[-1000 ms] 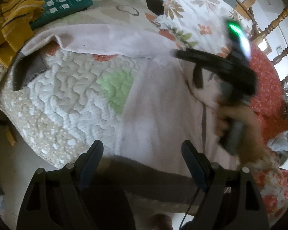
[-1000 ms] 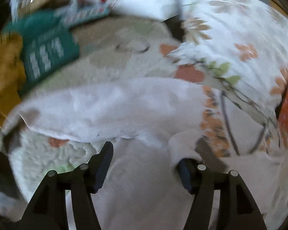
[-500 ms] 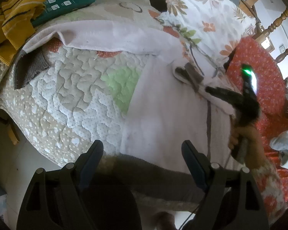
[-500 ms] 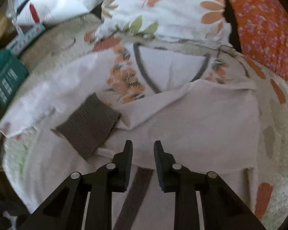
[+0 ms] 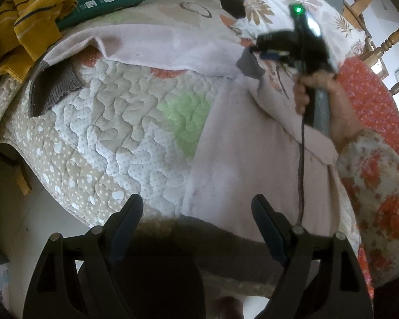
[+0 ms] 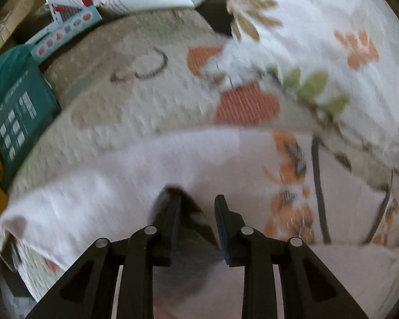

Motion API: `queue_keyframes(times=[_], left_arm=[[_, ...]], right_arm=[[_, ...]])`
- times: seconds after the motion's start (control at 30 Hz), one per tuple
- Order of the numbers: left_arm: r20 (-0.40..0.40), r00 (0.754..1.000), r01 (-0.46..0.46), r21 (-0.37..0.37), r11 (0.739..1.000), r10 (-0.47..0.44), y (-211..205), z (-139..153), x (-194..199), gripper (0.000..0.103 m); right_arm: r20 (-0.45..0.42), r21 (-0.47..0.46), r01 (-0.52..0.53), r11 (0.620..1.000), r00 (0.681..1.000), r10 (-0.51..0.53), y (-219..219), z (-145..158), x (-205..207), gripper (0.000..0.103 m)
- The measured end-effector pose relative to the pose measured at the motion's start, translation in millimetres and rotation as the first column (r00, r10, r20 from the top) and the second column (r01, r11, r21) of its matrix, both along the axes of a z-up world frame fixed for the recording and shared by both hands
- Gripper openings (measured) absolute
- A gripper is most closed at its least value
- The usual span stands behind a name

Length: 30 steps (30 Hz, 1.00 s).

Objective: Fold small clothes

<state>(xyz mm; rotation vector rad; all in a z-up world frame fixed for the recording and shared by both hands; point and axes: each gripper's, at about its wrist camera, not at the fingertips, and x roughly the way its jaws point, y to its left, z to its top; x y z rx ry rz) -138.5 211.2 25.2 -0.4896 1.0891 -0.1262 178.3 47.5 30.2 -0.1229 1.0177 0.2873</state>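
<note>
At nine o'clock our left gripper (image 5: pixel 195 228) hangs with its jaws spread wide and empty above the hem of the pale pink sweater (image 5: pixel 252 159), which lies spread on the quilt (image 5: pixel 125 122). One sleeve (image 5: pixel 146 45) stretches unfolded toward ten o'clock. At one o'clock our right gripper (image 6: pixel 196 212) pinches the other sleeve's grey cuff (image 6: pixel 196 223). We judge the folding barely begun: both sleeves and body remain.
</note>
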Motion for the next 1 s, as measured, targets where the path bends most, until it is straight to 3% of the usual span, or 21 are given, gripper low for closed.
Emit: queue_keyframes(times=[0.1,0.2,0.37,0.57,0.63,0.7,0.77,0.87,0.93,1.0], left_arm=[[0.000,1.000,-0.007,-0.004,1.000,0.007,2.9,-0.5,-0.5,0.083],[0.000,1.000,-0.014,-0.008,1.000,0.014,5.9,-0.9,-2.9,0.083],[0.002,1.000,-0.027,-0.015,1.000,0.027,10.5,2.1,-11.9,0.083],[0.014,0.999,-0.049,0.008,0.999,0.049,14.2,9.9,-24.4,0.083],[0.016,0.998,-0.055,0.016,0.998,0.054,13.9,11.9,-26.0,0.083],[0.021,0.998,-0.056,0.021,0.998,0.055,10.9,15.2,-26.1,0.083],[0.029,0.998,-0.051,0.029,0.998,0.050,6.2,18.4,-25.8,0.083],[0.032,0.999,-0.037,0.040,0.999,0.036,-4.5,19.9,-23.4,0.083],[0.027,0.999,-0.025,0.044,0.999,0.024,-11.5,18.9,-21.9,0.083],[0.018,1.000,-0.007,0.052,0.999,0.006,-20.9,16.8,-19.0,0.083]], right_arm=[[0.069,0.015,-0.004,1.000,0.998,0.003,4.0,20.3,-15.8,0.056],[0.090,-0.023,-0.020,1.000,0.996,0.022,-0.4,25.1,-41.1,0.056],[0.056,-0.065,-0.068,0.996,0.996,0.072,0.2,8.0,-64.7,0.056],[-0.051,0.002,-0.058,0.998,0.997,0.058,26.7,-31.5,-62.6,0.058],[-0.038,0.020,-0.125,0.992,0.991,0.126,43.7,-32.2,-79.1,0.058],[-0.064,0.126,-0.225,0.966,0.970,0.234,48.9,-25.0,-100.4,0.056],[-0.047,0.163,-0.258,0.952,0.962,0.268,38.1,-12.8,-118.8,0.056],[0.053,0.083,-0.181,0.980,0.983,0.178,-20.9,10.9,-139.2,0.063],[0.113,0.011,-0.002,1.000,0.994,0.001,-86.7,20.5,-137.6,0.069],[0.138,-0.051,0.221,0.974,0.967,-0.213,-160.3,21.5,-130.6,0.076]])
